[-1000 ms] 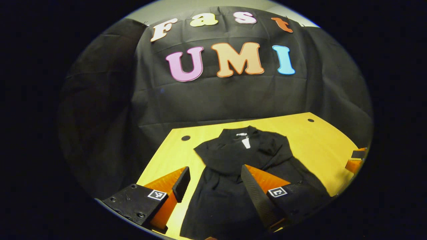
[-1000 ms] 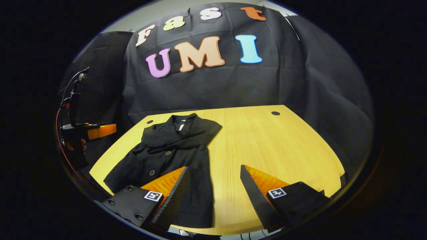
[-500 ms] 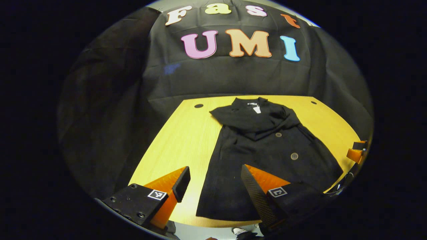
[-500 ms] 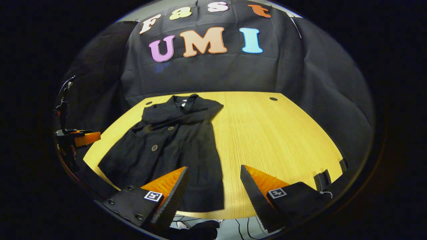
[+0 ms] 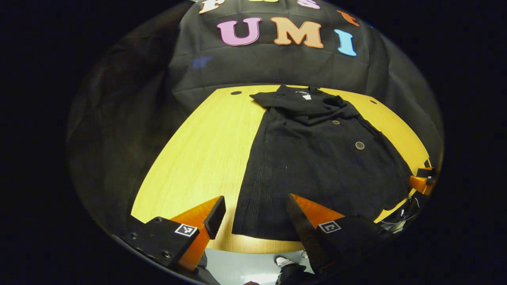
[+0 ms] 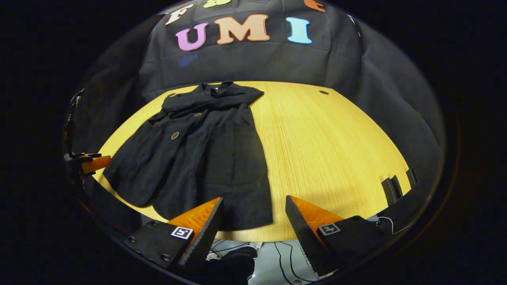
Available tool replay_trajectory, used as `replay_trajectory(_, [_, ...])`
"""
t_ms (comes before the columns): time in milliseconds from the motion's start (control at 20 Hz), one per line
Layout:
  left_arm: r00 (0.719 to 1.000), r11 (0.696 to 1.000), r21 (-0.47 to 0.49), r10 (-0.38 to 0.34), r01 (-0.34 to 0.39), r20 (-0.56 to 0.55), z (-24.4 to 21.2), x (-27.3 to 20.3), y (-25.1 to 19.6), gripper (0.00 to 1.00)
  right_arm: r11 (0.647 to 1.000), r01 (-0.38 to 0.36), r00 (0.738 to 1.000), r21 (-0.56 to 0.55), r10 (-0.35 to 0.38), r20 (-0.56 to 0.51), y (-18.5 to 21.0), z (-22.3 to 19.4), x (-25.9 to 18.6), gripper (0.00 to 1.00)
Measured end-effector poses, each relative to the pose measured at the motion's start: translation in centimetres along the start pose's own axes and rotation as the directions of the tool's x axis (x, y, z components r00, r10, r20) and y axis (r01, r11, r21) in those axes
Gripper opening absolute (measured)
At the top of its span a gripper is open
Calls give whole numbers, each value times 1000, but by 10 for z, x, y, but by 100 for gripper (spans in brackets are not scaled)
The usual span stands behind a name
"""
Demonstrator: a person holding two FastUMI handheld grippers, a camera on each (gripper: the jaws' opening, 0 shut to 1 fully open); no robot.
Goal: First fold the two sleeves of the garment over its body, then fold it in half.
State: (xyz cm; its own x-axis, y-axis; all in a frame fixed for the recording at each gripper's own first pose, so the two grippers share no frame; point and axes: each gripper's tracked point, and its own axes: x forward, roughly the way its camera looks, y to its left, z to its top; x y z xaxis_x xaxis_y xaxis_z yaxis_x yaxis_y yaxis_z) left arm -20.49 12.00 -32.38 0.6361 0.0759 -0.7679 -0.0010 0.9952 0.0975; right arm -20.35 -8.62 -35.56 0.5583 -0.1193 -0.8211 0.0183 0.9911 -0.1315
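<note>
Black coat [image 5: 317, 158] lay flat on the yellow table [image 5: 206, 150], collar toward the cloth wall, hem at the near edge, both sleeves folded in across the chest just under the collar. Two buttons showed on the front, a white tag inside the collar.

Left gripper [image 5: 253, 213] hung above the near table edge, fingers spread wide with nothing between them. Left finger [image 5: 216, 211] over bare wood just beside the coat's side edge; right finger [image 5: 301, 221] over the hem corner; contact with the fabric impossible to tell.

Right gripper [image 6: 253, 217] likewise spread and empty, at the near edge by the coat's other lower corner [image 6: 253, 213]. Left finger [image 6: 206, 227] in front of the hem, right finger [image 6: 301, 225] over bare wood well clear of the cloth. Seen from the right gripper view, the coat [image 6: 202, 150] filled the table's left part. Left gripper [image 6: 89, 162] also seen there, far left, beside the coat's outer edge.
</note>
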Motion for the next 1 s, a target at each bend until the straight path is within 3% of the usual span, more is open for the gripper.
replay_trajectory(100, [1000, 1000, -8, -9, 9, -25, -11, 5, 0, 95, 1000, -10, 998, -9, 10, -56, 4, -11, 6, 94])
replay_trajectory(250, [999, 999, -21, -38, 38, -5, -14, 7, -1, 95, 1000, -22, 998, 8, 22, -53, 7, -10, 5, 99])
replay_trajectory(450, [998, 998, -3, -69, 69, 4, -23, 6, -3, 94, 999, -38, 999, 11, 38, -39, 13, -11, 5, 90])
replay_trajectory(500, [997, 997, 2, -80, 80, 14, -22, 8, -7, 94, 998, -59, 998, -3, 59, -33, 18, -12, 6, 82])
replay_trajectory(550, [996, 996, 11, -90, 90, 17, -21, 9, -10, 89, 996, -85, 996, -18, 84, -28, 25, -11, 6, 73])
replay_trajectory(600, [994, 995, 25, -102, 101, 31, -20, 9, -16, 71, 994, -104, 994, -25, 103, -31, 29, -11, 7, 56])
replay_trajectory(650, [992, 992, 33, -121, 120, 35, -20, 10, -23, 65, 992, -126, 991, -20, 125, -39, 33, -11, 9, 39])
replay_trajectory(750, [989, 990, 18, -139, 138, 55, -21, 6, -31, 27, 990, -139, 989, 5, 139, -51, 32, -11, 10, 12])
replay_trajectory(800, [990, 992, -6, -125, 126, 64, -20, 8, -32, 8, 989, -147, 987, 15, 148, -57, 34, -8, 13, 6])
replay_trajectory(850, [991, 993, -24, -116, 118, 71, -19, 8, -33, 2, 987, -157, 986, 14, 158, -61, 34, -6, 12, 6])
replay_trajectory(1000, [994, 991, -79, -111, 112, 21, -19, 10, -30, 0, 985, -175, 982, 4, 175, -77, 35, -5, 13, 6])
